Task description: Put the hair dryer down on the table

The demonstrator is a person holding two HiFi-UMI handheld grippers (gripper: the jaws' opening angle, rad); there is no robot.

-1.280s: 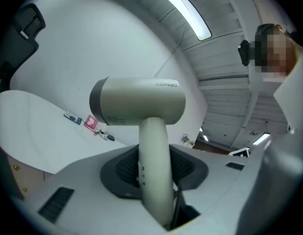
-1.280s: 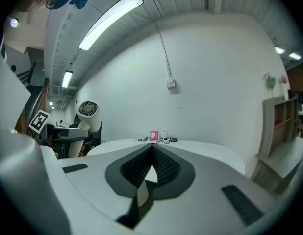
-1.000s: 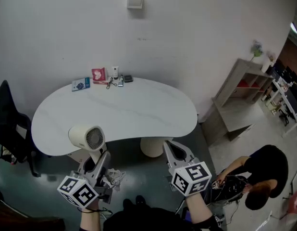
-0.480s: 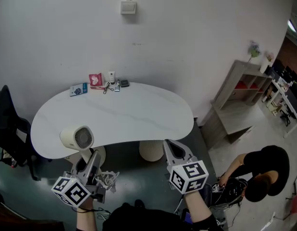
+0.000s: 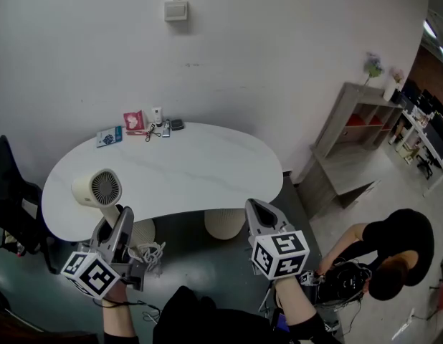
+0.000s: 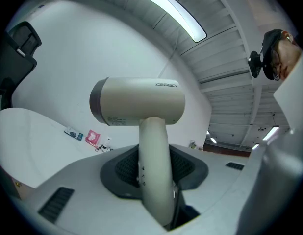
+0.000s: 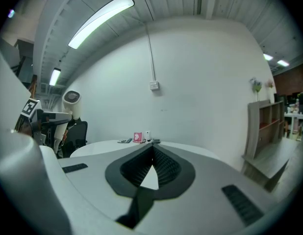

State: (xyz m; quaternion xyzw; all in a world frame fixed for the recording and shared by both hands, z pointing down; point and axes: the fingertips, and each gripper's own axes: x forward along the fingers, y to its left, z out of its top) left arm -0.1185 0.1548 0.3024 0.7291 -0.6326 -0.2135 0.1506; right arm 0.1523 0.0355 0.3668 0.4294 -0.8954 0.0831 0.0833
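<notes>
You held the hair dryer (image 5: 97,189) in your left gripper (image 5: 115,216). The two jaws were closed on its handle, one on each side, and they stood fairly wide because the handle was thick. The handle pointed down into the jaws and the round head sat on top. In the head view the round grille end faced up toward you. The hair dryer was up in the air, over the near left edge of the white table (image 5: 207,170). It was not lying on the table yet.

Your right gripper (image 5: 254,205) held nothing. Its jaws were closed, with the tips touching. It was off the near edge of the table, more to the right, well apart from the hair dryer.

At the far edge of the table, next to the wall, lay some small things: a red card (image 5: 133,120), a blue packet (image 5: 109,136) and a little white bottle (image 5: 158,113). A person in black (image 5: 401,242) bent down on the floor at the right.
</notes>
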